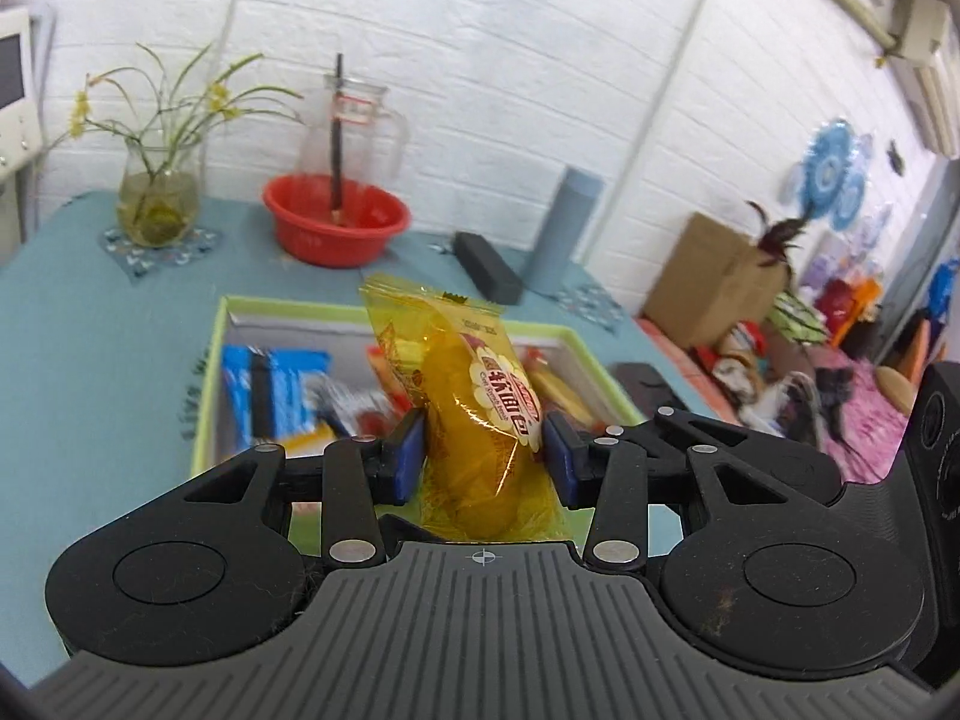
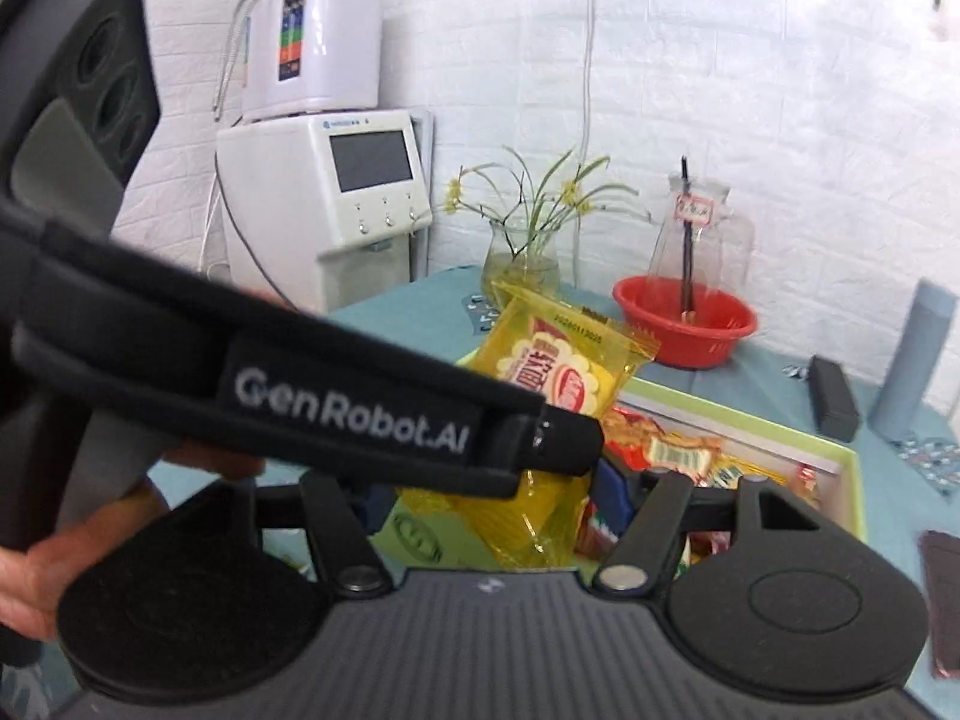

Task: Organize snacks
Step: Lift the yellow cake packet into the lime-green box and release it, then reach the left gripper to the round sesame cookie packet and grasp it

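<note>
White brick wall behind, teal-covered desk (image 1: 90,324) in front of it. On the desk: glass vase with yellow flowers (image 1: 159,192), red basin (image 1: 336,219) with a glass pitcher (image 1: 354,126) just behind it and a dark stick standing in them, grey cylinder (image 1: 564,222), black case (image 1: 487,267) beside the cylinder. Green-rimmed open box (image 1: 219,360) sits mid-desk, holding mixed snack packs: blue ones (image 1: 270,390) on the left side, orange/red ones on the right. Left gripper (image 1: 483,450): jaws narrowed onto a yellow bread pack (image 1: 474,408), blue pads (image 1: 408,456) pressing it on both sides, pack upright and held above the box, its top seal pointing up toward the wall. Right wrist view: white water dispenser (image 2: 327,192) with a smaller white unit on top, standing at the desk's far left end. A black strap marked GenRobot.AI (image 2: 336,414) and the other handle cross the view, a hand (image 2: 36,576) gripping at lower left. Right gripper (image 2: 552,516): a second yellow pack (image 2: 558,372) stands between the jaws over the near edge of the box, tilted slightly right. The right blue pad sits against its side; the left pad is hidden by the strap, so the grip looks closed on it but can't fully confirm. Brown flat item (image 2: 942,594) lies on the desk at far right. Left view's right side shows a cluttered bed with a cardboard box (image 1: 714,282).
</note>
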Motion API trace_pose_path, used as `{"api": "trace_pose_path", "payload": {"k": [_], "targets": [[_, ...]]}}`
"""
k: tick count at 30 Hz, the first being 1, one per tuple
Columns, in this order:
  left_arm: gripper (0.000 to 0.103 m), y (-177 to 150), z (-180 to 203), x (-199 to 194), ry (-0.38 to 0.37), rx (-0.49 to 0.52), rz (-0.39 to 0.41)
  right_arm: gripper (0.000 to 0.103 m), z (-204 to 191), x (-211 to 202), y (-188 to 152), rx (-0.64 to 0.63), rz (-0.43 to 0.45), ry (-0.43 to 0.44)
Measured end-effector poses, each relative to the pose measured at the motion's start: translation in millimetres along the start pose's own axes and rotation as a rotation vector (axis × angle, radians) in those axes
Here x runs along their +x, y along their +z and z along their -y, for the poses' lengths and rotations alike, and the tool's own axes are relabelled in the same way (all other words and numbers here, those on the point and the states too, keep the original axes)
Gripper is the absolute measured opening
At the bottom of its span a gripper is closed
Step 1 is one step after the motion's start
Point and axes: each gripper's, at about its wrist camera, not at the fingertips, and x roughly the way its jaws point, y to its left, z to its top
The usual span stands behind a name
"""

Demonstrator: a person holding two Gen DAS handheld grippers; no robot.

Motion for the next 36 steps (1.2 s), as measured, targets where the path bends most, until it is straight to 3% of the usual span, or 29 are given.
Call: {"api": "trace_pose_path", "payload": {"k": [4,7,12,14,22,27,31,33,36], "targets": [[0.022,11,-30,46,0.020,-0.037,-0.059,0.069,18,50,4,0.014,-0.080,0.013],[0.025,4,-43,69,0.031,-0.047,-0.092,0.078,22,69,-3,0.010,-0.090,0.027],[0.047,1,-38,65,0.030,-0.007,-0.057,0.087,21,61,-5,-0.016,-0.077,-0.029],[0.050,2,-34,58,0.034,-0.003,-0.045,0.093,19,51,-4,-0.017,-0.064,-0.050],[0.064,-5,0,-4,-0.001,0.052,0.042,0.093,-5,-43,-26,0.004,0.084,-0.101],[0.072,-40,16,-38,-0.015,0.090,0.041,0.093,-20,-80,-73,0.052,0.029,-0.104],[0.071,-85,15,-31,-0.029,0.097,-0.076,0.093,-29,-81,-117,0.056,-0.110,-0.115],[0.062,-100,13,-14,-0.006,0.091,-0.157,0.093,-29,-76,-128,0.053,-0.160,-0.121],[0.061,-105,13,5,-0.036,0.067,-0.218,0.093,-26,-68,-128,0.041,-0.167,-0.111]]}}
